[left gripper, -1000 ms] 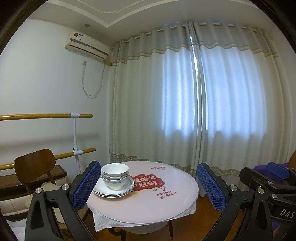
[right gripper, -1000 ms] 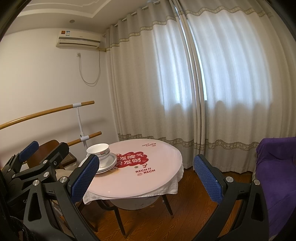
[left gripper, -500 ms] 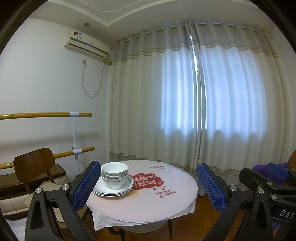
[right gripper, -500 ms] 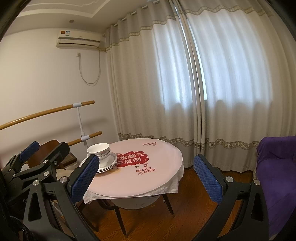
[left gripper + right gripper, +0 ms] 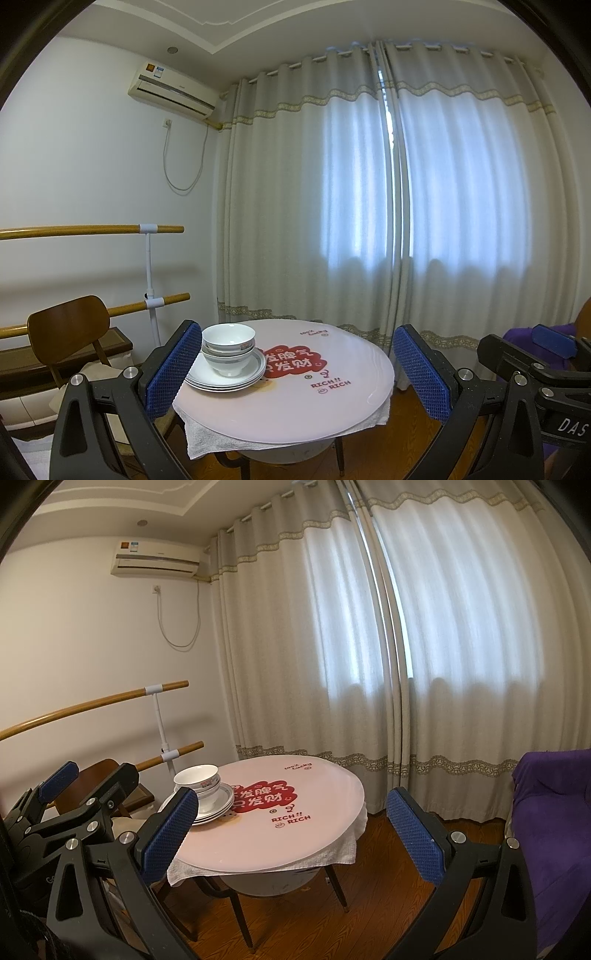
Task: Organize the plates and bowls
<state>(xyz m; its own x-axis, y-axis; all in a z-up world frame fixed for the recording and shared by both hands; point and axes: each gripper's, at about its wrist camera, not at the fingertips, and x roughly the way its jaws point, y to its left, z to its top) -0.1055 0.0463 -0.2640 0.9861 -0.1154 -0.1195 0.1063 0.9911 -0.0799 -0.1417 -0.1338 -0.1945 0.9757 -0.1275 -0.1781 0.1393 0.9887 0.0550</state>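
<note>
Stacked white bowls point(image 5: 228, 345) sit on a stack of white plates point(image 5: 236, 374) at the left side of a round pink table point(image 5: 295, 406). The bowls point(image 5: 199, 781), plates point(image 5: 218, 810) and table point(image 5: 295, 834) also show in the right wrist view. My left gripper point(image 5: 295, 373) is open and empty, held well back from the table. My right gripper point(image 5: 291, 830) is open and empty, also back from the table. The left gripper point(image 5: 59, 786) shows at the left of the right wrist view; the right gripper point(image 5: 546, 341) shows at the right of the left wrist view.
A wooden chair point(image 5: 70, 328) stands left of the table by wall-mounted wooden bars point(image 5: 92, 232). Curtains point(image 5: 388, 221) hang behind. A purple-covered sofa point(image 5: 546, 830) is at the right. The floor is wood point(image 5: 295, 923).
Both views have shifted only slightly; the table and dishes sit a touch higher in the left wrist view. The grippers stay open and the dishes have not moved.
</note>
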